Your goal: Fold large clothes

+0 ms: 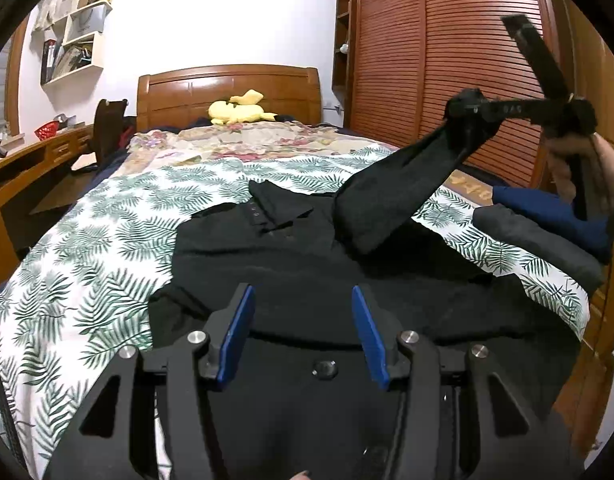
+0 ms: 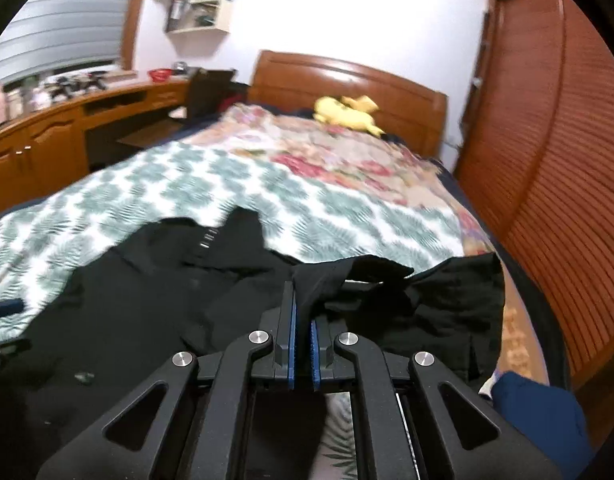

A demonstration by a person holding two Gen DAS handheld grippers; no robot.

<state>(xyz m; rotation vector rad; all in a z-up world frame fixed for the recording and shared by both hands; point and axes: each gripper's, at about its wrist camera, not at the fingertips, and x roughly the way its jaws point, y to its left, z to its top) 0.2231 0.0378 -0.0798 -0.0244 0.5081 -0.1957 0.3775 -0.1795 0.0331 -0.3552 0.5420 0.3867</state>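
A black button-up shirt [image 1: 291, 256] lies spread on the fern-print bedspread [image 1: 107, 220], collar toward the headboard. My left gripper [image 1: 302, 290] hovers over the shirt's near part, its blue pads open with nothing pinched between them. At the upper right a hand holds my right gripper [image 1: 465, 106], shut on the end of the shirt's right sleeve [image 1: 395, 188], which is lifted clear of the bed and stretched diagonally. In the right wrist view, the right gripper [image 2: 303, 304] has its blue pads closed on bunched black sleeve fabric [image 2: 447, 300], above the rest of the shirt [image 2: 147, 300].
A folded dark grey garment [image 1: 539, 240] and a blue one [image 1: 547, 208] sit at the bed's right edge. A yellow plush toy [image 1: 239, 110] lies by the wooden headboard. A slatted wardrobe [image 1: 447, 60] stands close on the right, a desk [image 1: 35, 152] on the left.
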